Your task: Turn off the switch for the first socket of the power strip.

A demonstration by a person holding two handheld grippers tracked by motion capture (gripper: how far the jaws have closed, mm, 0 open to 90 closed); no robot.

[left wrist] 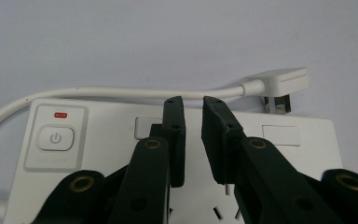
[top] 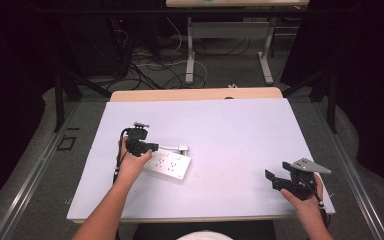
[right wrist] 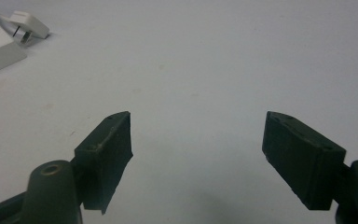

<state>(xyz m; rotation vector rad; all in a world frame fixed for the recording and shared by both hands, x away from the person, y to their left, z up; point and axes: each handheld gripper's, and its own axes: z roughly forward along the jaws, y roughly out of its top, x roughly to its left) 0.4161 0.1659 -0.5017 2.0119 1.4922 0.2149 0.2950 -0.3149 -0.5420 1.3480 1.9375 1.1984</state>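
White power strip [top: 167, 165] lies flat on the pale table [top: 240, 130], left of centre, its plug [left wrist: 282, 84] resting just behind it. Left gripper [left wrist: 193, 105] hangs over the strip, jaws slightly parted, grasping nothing. Right gripper [right wrist: 198, 154] sits well apart, jaws spread wide and empty.

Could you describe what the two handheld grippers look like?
Both are black. The left gripper has flat rectangular jaws on arms with brass-coloured pivot rings, and a black cable trails from it. The right gripper carries a grey three-cornered plate on top. The forearms are bare.
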